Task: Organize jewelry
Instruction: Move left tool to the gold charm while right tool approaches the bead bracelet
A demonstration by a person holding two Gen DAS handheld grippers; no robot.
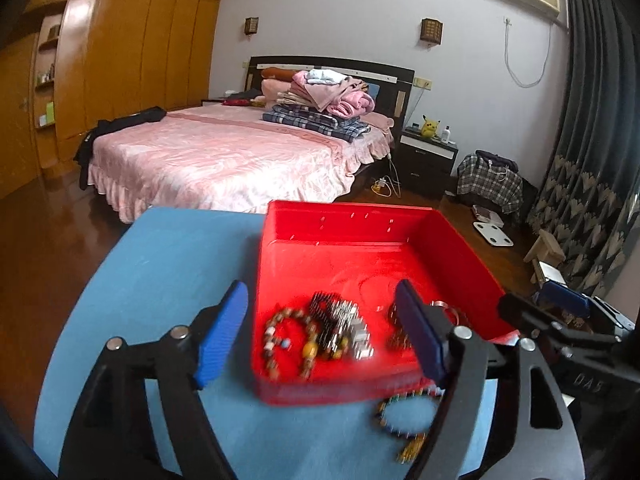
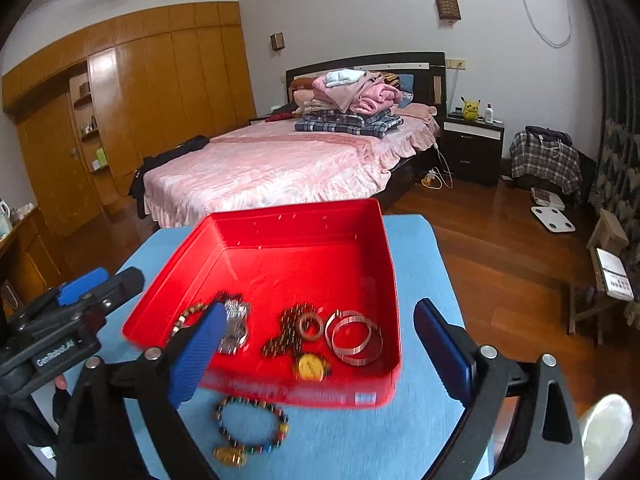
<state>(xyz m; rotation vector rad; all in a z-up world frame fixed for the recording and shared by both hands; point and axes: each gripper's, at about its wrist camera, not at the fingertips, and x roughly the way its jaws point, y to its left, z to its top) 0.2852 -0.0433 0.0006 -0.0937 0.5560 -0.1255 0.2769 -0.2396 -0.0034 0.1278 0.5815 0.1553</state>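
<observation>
While both tools hang over the blue surface (image 2: 416, 432), the items stand as follows: one red tray (image 2: 280, 216), shallow and open-topped, resting on that surface. Inside, toward its near wall: a brown beaded bracelet (image 1: 280, 344); a dark and silver beaded heap (image 1: 344, 320); a dark bead cluster with a flat ring (image 2: 310, 326) on it; two metal bangles (image 2: 354, 338), overlapping; a yellow round charm (image 2: 312, 366). Outside, just before the tray's near wall, on the surface: one multicoloured bead bracelet (image 2: 252, 424) with a gold pendant. Left gripper (image 1: 320, 340): jaws spread, nothing between them. Right gripper (image 2: 320, 356): jaws spread wide, likewise gripping nothing. Beyond: a pink bed (image 2: 280, 160).
</observation>
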